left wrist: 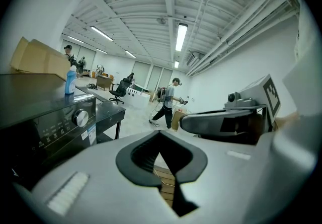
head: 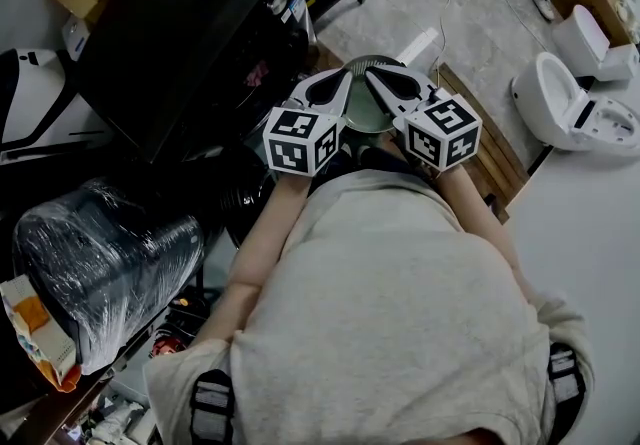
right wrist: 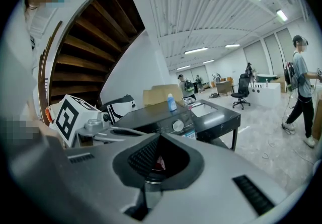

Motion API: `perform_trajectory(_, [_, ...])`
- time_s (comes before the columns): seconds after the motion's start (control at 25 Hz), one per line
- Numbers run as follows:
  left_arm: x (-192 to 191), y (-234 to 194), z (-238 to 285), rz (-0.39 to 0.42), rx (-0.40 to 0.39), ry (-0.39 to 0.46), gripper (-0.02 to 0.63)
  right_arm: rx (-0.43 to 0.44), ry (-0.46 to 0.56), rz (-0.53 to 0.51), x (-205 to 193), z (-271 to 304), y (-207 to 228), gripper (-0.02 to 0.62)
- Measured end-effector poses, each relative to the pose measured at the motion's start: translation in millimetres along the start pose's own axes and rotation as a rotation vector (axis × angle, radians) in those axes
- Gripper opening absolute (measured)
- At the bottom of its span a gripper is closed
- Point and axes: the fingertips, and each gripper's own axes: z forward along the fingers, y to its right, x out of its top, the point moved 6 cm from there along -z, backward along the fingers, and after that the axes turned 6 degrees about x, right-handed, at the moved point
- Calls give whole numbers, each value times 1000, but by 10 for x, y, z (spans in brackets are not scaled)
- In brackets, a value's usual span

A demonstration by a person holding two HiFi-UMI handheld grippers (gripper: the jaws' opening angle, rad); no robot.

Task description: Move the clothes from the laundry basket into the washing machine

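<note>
As their fingers press together empty, left gripper (head: 342, 78) sits beside right gripper (head: 374, 75).

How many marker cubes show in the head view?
2. One cube sits on the left hand-held gripper; the other cube on the right hand-held gripper. None looks hidden.

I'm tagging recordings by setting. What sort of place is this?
Probably an open-plan lab or test space, not a home: a washing machine, an office chair and loose toilets share one big room under long strip lights.
</note>
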Motion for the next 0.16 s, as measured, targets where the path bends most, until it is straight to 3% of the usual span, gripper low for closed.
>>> perform_trajectory(0.16, [-5,-25,19,-7,10,-1,9,2,-7,0,-18,8,13,9])
